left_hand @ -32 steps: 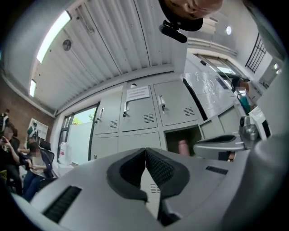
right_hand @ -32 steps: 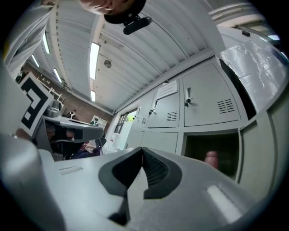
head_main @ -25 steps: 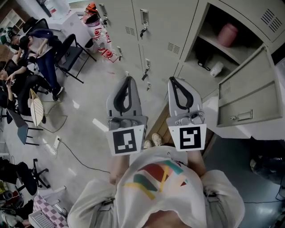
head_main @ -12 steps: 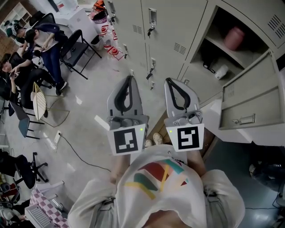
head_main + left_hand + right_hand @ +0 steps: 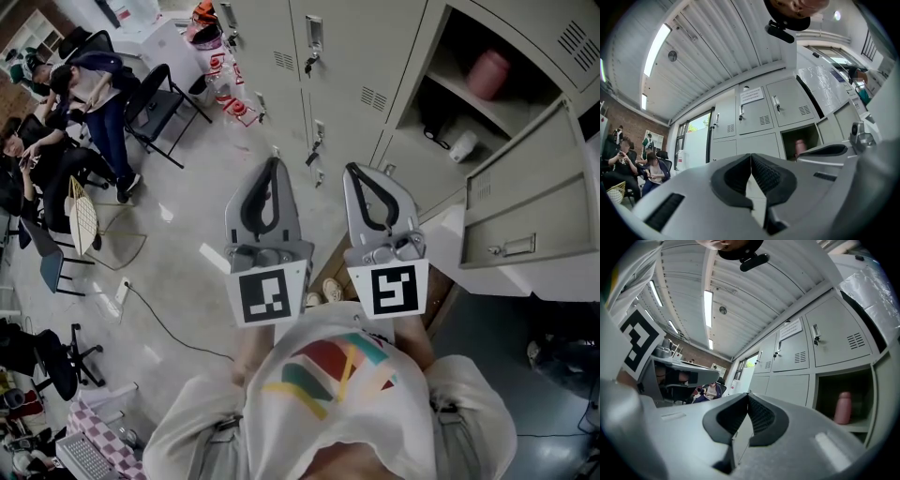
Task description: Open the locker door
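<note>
1. A room with a pale concrete floor [image 5: 187, 253] is shown, with a bank of beige metal lockers [image 5: 347, 56] set along it.
2. The open beige metal locker door [image 5: 525, 211] is swung outward at the right, apart from the right gripper [image 5: 352, 170] and off to its outer side.
3. The left gripper [image 5: 273, 164] and the right gripper are held side by side, each with its jaws pressed together on nothing.
4. A pink bottle [image 5: 489, 75] is seen standing on the shelf of the opened compartment, and a small white cylindrical object [image 5: 461, 145] lies below it.
5. Seated people [image 5: 89, 89] on black chairs [image 5: 155, 112] are placed far left, well apart from both grippers.

Workplace locker area: steel lockers [image 5: 339, 66], corrugated ceiling [image 5: 708, 56], office chairs [image 5: 155, 112].
</note>
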{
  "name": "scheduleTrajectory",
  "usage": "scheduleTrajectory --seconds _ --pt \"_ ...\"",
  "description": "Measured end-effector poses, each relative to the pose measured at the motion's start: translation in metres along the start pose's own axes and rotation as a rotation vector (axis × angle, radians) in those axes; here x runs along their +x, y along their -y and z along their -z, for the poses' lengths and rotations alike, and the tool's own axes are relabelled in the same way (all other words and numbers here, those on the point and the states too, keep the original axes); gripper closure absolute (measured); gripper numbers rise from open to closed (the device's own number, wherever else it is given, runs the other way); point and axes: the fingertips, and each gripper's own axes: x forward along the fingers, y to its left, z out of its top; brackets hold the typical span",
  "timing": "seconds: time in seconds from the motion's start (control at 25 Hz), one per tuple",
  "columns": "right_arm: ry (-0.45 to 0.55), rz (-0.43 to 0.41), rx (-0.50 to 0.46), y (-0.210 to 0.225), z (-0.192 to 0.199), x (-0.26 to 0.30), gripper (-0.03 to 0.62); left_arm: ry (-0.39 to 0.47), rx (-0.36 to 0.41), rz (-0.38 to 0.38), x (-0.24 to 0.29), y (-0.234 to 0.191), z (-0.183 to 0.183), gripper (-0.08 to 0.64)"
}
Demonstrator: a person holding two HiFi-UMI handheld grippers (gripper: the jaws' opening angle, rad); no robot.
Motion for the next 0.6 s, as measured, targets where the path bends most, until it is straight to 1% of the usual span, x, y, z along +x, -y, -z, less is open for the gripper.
scheduleTrajectory --seconds 0.6 --pt "-0.004 0.002 -0.009 0.0068 0.0029 -0.0013 0.588 -0.003 -0.005 0.017 0.0064 0.0072 0.0012 0.543"
